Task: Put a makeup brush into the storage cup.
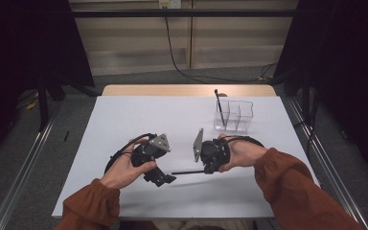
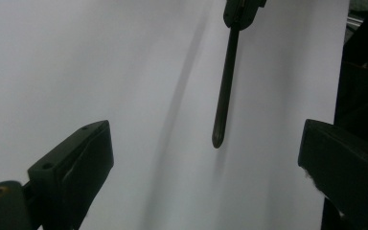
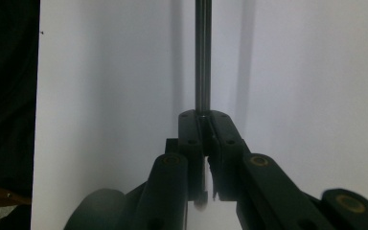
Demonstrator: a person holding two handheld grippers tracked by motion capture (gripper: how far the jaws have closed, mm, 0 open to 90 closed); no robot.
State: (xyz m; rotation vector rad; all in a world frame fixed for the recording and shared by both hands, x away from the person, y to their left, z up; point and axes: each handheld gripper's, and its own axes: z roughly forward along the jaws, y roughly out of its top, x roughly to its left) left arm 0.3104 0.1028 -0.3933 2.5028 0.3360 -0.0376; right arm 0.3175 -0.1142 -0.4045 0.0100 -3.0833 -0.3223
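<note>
- Two hand-held grippers hover over a white table (image 1: 124,120), a person's hands coming in from the near edge.
- Right gripper (image 1: 204,171) has its jaws clamped on a thin dark pen (image 1: 188,172), held level above the table and pointing toward the other hand.
- Left gripper (image 1: 165,179) has its jaws spread wide with nothing between them, its tips just beside the pen's free end.
- Clear plastic organizer (image 1: 242,115) stands at the far right, well apart, with another pen (image 1: 219,106) upright in its left compartment.
</note>
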